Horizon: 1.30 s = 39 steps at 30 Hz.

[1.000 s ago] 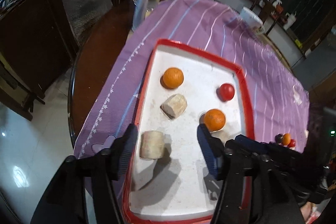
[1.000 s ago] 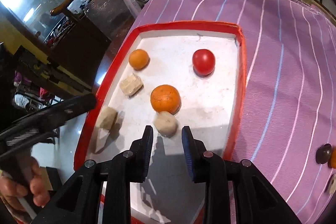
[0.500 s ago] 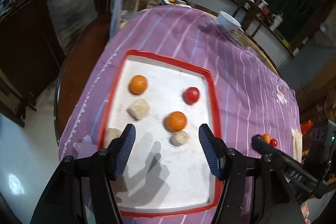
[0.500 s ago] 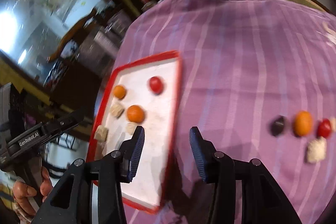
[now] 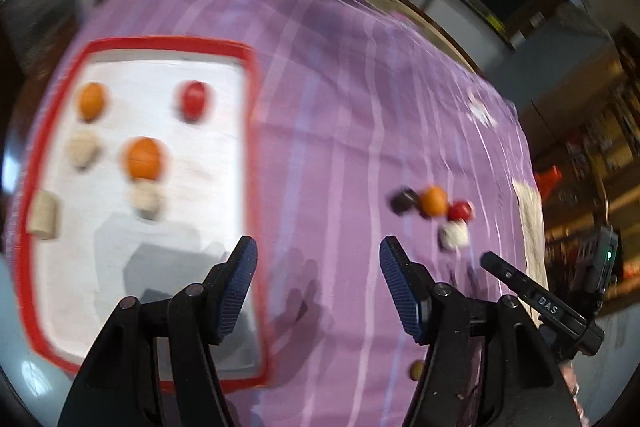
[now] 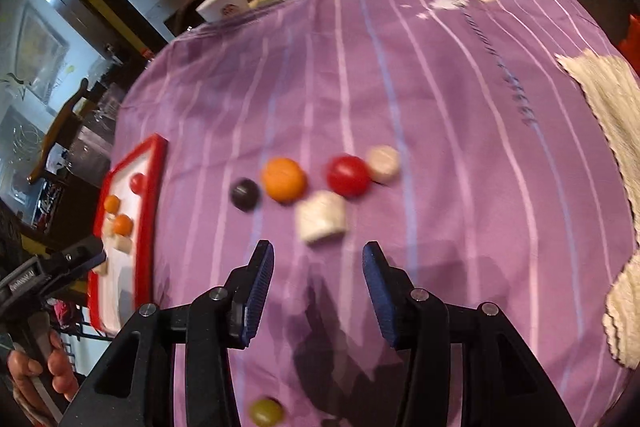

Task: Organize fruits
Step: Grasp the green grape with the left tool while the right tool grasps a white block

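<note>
A red-rimmed white tray [image 5: 251,131] holds two oranges [image 5: 143,158], a red tomato [image 5: 194,99] and three pale chunks [image 5: 149,199]. My left gripper [image 5: 317,250] hangs open over the tray's right rim and the purple cloth, with nothing in it. In the right wrist view several loose pieces lie on the cloth: a dark plum [image 6: 245,193], an orange [image 6: 284,179], a red tomato [image 6: 348,175], a pale round [image 6: 383,158] and a white chunk [image 6: 322,217]. My right gripper [image 6: 318,249] is open, empty, just short of the white chunk. A green grape [image 6: 266,411] lies under it.
A white cup [image 6: 228,5] stands at the far table edge. A cream knitted mat [image 6: 600,99] lies at the right. The tray [image 6: 154,163] sits far left, beside a hand [image 6: 36,371] on the other gripper. Wooden chairs and glasses stand beyond the table.
Both grippers swung away from the tray to the right across the cloth. The right gripper's jaws widened, and it now faces the loose fruit. The pale chunk stays beside the orange on the tray.
</note>
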{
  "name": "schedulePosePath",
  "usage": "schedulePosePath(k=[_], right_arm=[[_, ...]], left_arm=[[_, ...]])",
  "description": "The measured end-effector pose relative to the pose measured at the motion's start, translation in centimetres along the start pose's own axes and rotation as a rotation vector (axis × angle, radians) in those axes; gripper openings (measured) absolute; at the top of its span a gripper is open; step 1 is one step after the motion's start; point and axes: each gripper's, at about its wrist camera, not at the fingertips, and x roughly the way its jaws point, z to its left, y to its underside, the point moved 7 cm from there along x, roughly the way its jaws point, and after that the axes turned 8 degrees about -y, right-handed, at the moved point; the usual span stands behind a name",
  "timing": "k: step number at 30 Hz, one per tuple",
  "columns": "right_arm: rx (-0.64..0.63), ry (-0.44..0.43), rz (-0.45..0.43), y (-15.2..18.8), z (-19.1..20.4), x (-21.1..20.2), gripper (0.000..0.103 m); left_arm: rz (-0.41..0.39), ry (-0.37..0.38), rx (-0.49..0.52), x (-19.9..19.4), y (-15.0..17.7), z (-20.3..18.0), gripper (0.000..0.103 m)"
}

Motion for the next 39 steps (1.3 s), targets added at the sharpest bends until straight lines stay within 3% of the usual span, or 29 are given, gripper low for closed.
schedulePosePath(k=[5,7,12,15,23,26,27,28,31,35,39], right_arm=[[0.010,0.014,0.013,0.8,-2.5,-0.5,0.051],[0.004,0.008,0.018,0.7,-3.1,-0.6,0.051],[-0.023,-0.025,0.045,0.8,-3.3,-0.3,0.051],[-0.044,-0.054,0.061,0.3,-2.9,0.4,0.051],[-0.151,-0.031,0.070,-1.4,-1.0,2.8,0.051],[-0.160,-0.032,0.074,-2.0,-0.4,3.7,0.051],[-0.166,-0.030,0.081,-2.1,-0.1,4.2,0.051],[-0.167,-0.029,0.087,-2.1,0.1,4.5,0.051],[-0.157,-0.019,0.105,-2.0,0.5,5.7,0.052],[-0.132,-0.020,0.090,-2.0,0.5,5.5,0.037],[-0.117,-0.034,0.108,-1.4,0.4,5.0,0.037]], left_arm=[[0.073,0.039,0.104,2.4,3.4,-5.5,0.063],[0.106,0.069,0.189,3.0,5.9,-7.8,0.063],[0.143,0.094,0.357,3.7,10.7,-11.2,0.063],[0.170,0.130,0.395,3.9,12.6,-12.6,0.063],[0.145,0.100,0.390,4.8,13.9,-13.0,0.060],[0.117,0.084,0.405,5.0,14.1,-13.4,0.042],[0.117,0.081,0.406,5.0,14.1,-13.4,0.027],[0.122,0.080,0.404,5.1,14.2,-13.3,0.022],[0.120,0.087,0.377,5.0,14.1,-12.9,0.022],[0.076,0.072,0.320,3.9,12.3,-11.1,0.022],[0.041,0.045,0.236,3.0,10.3,-8.6,0.022]])
